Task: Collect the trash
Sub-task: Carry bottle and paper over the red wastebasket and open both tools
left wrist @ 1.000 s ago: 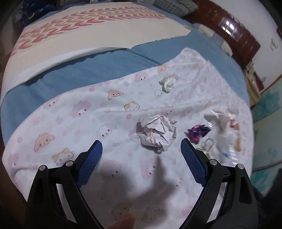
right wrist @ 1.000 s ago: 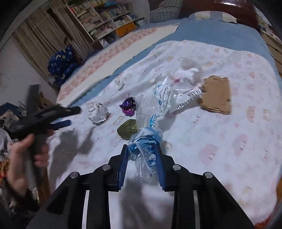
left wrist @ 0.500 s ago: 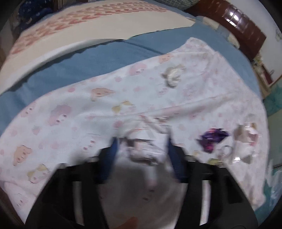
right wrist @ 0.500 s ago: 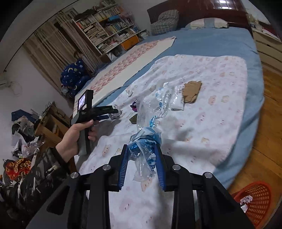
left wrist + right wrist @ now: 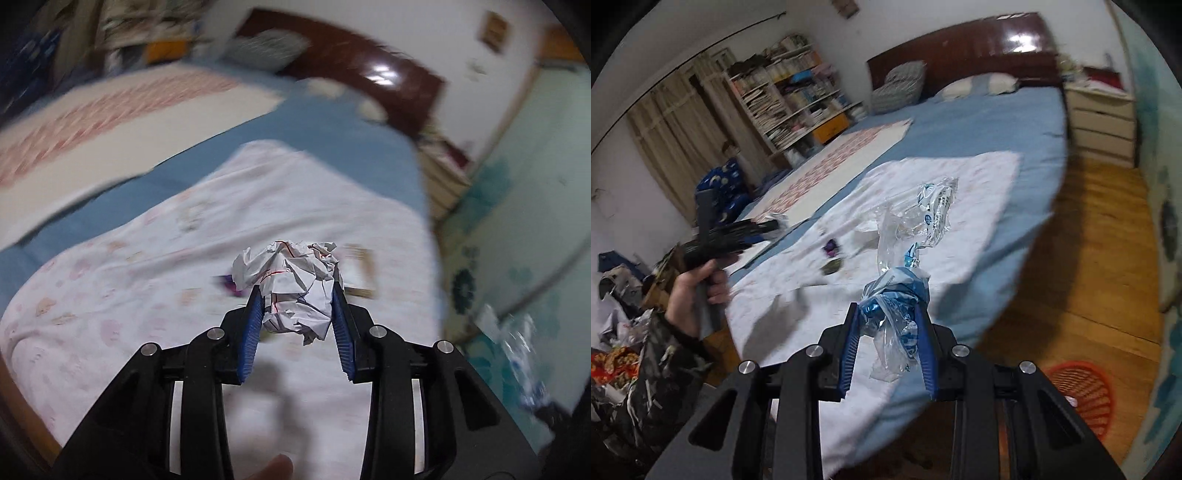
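My left gripper is shut on a crumpled white paper ball with red lines and holds it above the patterned white sheet. My right gripper is shut on a clear plastic bag with blue print, held up over the bed's near edge. The left gripper also shows at the left of the right wrist view, in a hand. A purple wrapper and a dark green piece lie on the sheet. A red basket stands on the floor at lower right.
The bed has a blue cover, a dark headboard and pillows. A white drawer unit stands by the wooden floor. Bookshelves and clutter fill the left. A brown cardboard piece lies blurred behind the paper ball.
My left gripper closed on the paper ball and lifted it off the sheet. My right gripper rose and swung back from the bed with the bag, bringing the floor and basket into view.
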`<action>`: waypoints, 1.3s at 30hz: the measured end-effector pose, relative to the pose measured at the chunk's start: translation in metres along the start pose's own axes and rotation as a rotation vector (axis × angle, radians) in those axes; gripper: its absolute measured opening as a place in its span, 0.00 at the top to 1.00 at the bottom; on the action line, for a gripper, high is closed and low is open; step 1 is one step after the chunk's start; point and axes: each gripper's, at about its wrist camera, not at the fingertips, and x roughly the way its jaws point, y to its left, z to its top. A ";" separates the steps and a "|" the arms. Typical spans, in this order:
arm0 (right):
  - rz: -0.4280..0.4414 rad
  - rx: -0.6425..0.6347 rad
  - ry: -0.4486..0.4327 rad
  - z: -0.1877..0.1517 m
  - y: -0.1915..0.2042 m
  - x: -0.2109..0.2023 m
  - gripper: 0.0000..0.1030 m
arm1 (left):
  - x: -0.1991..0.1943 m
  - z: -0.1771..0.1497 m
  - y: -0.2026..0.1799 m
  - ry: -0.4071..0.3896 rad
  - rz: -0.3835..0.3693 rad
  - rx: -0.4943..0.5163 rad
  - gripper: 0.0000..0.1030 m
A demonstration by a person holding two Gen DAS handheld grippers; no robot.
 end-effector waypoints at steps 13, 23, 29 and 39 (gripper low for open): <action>-0.225 0.127 -0.103 -0.068 -0.120 -0.135 0.71 | 0.002 -0.104 -0.259 0.061 -0.247 0.432 0.65; -0.291 0.377 0.023 -0.168 -0.244 -0.074 0.71 | 0.132 -0.241 -0.349 0.387 -0.215 0.648 0.65; -0.306 0.488 0.117 -0.219 -0.289 -0.015 0.71 | 0.175 -0.304 -0.359 0.506 -0.215 0.743 0.64; -0.287 0.558 0.176 -0.254 -0.306 0.033 0.71 | 0.189 -0.331 -0.358 0.549 -0.178 0.803 0.63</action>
